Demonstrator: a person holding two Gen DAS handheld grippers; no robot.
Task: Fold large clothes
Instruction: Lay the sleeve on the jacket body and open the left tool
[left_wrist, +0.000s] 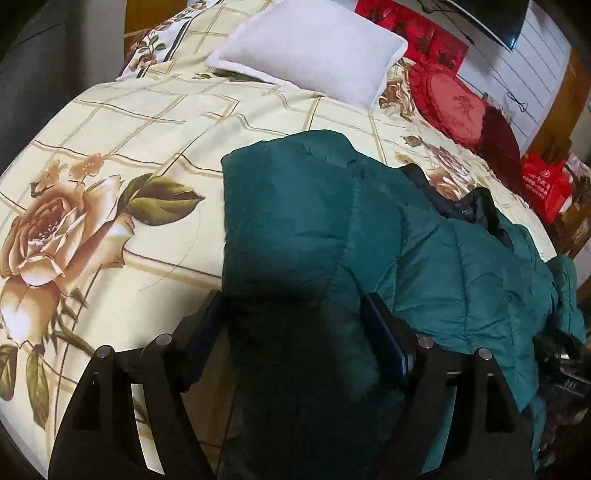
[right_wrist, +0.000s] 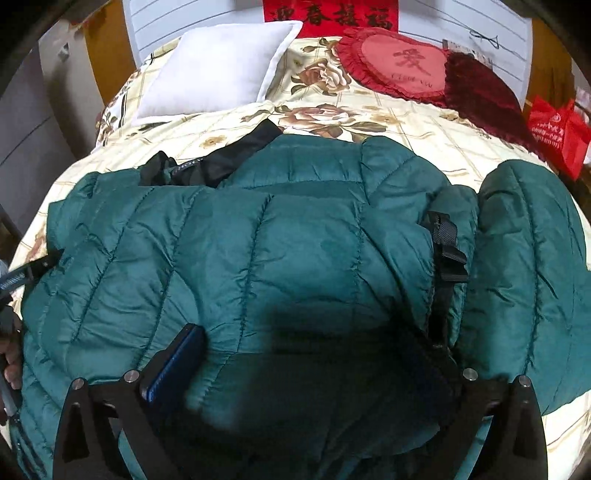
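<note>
A large teal quilted puffer jacket (left_wrist: 461, 258) lies spread on the floral bedspread (left_wrist: 129, 147). My left gripper (left_wrist: 291, 314) has its jaws wide apart around a thick folded part of the jacket, which fills the gap between the fingers. In the right wrist view the jacket (right_wrist: 277, 240) covers most of the bed, its dark lining (right_wrist: 221, 162) showing at the far edge and a black strap (right_wrist: 447, 251) at the right. My right gripper (right_wrist: 314, 354) also stands wide open over the jacket's near hem, fabric bunched between the fingers.
A white pillow (left_wrist: 314, 48) lies at the head of the bed, and a red heart cushion (right_wrist: 402, 66) and a dark red cushion (right_wrist: 480, 88) to its right. A red bag (right_wrist: 557, 133) sits beyond the bed's right edge. The other gripper's tip (right_wrist: 37, 269) shows at left.
</note>
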